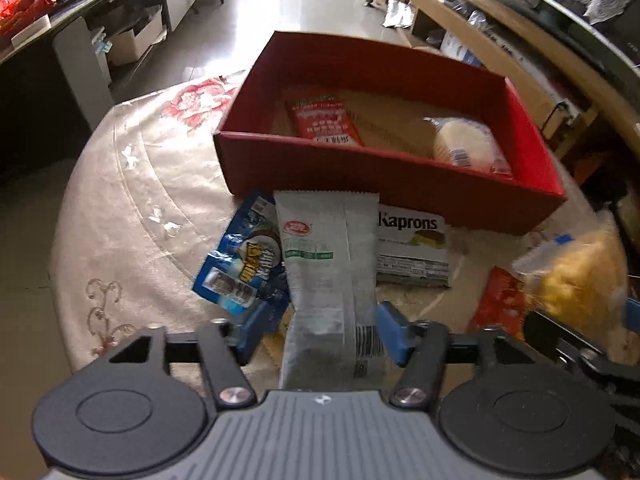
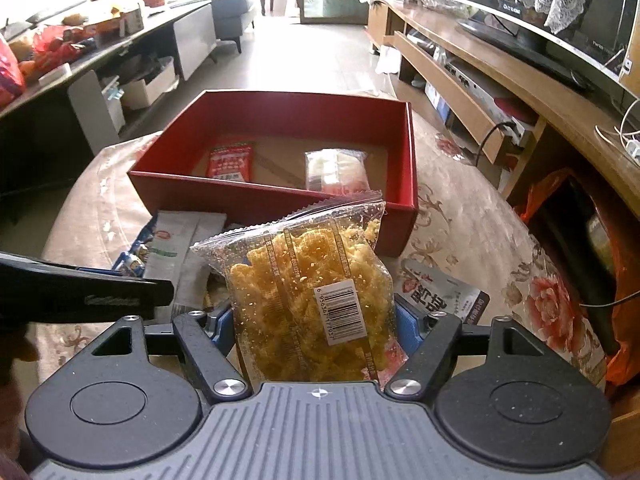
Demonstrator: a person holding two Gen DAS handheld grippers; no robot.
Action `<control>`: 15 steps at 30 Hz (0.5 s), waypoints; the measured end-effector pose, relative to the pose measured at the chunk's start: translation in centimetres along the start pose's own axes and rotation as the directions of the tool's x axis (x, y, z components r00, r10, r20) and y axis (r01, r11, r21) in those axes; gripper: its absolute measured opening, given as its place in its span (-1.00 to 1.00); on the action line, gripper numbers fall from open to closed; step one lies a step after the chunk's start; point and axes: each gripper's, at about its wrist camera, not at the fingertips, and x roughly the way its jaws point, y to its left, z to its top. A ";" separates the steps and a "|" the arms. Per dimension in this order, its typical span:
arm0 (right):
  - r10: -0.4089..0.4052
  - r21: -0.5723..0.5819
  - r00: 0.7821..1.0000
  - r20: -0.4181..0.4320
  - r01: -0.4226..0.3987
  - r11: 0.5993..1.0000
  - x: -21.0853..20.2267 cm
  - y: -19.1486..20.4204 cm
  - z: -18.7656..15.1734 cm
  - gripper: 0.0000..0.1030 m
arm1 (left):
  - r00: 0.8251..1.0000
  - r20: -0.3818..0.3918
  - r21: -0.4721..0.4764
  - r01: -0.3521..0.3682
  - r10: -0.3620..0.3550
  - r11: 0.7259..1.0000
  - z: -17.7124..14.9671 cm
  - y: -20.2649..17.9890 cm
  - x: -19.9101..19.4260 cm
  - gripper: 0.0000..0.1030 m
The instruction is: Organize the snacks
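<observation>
A red box (image 1: 360,168) (image 2: 264,204) stands open on the round table, holding a red packet (image 1: 324,120) (image 2: 231,164) and a pale wrapped cake (image 1: 464,144) (image 2: 336,170). In front of it my left gripper (image 1: 325,332) is open. A long grey-white packet (image 1: 328,264) (image 2: 180,248) lies between its fingers, and the left pad stands clear of it. My right gripper (image 2: 316,328) is shut on a clear bag of yellow snacks (image 2: 316,292) (image 1: 576,276), held just before the box's near wall. The left gripper's black body (image 2: 80,296) shows at the left of the right wrist view.
Loose on the floral tablecloth (image 1: 132,208) lie a blue packet (image 1: 244,264), a Kaprons box (image 1: 412,248), a red packet (image 1: 500,304) and a grey-red pouch (image 2: 444,292). A wooden TV stand (image 2: 480,80) runs along the right, a dark counter (image 2: 100,52) along the left.
</observation>
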 end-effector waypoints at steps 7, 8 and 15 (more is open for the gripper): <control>0.010 0.004 1.000 -0.019 -0.010 1.000 0.2 -0.4 -0.1 0.54 | 0.996 -0.023 -0.008 -0.085 0.085 0.996 0.0 -1.4 2.8 0.13; 0.014 0.003 1.000 -0.020 -0.014 1.000 0.2 -0.4 -0.1 0.54 | 0.995 -0.020 0.005 -0.100 0.100 0.995 -0.1 -1.6 2.8 0.04; 0.021 0.005 1.000 -0.010 -0.021 1.000 0.0 -0.6 0.2 0.54 | 0.999 -0.003 0.010 -0.052 0.053 0.999 -0.7 -1.8 0.5 -0.15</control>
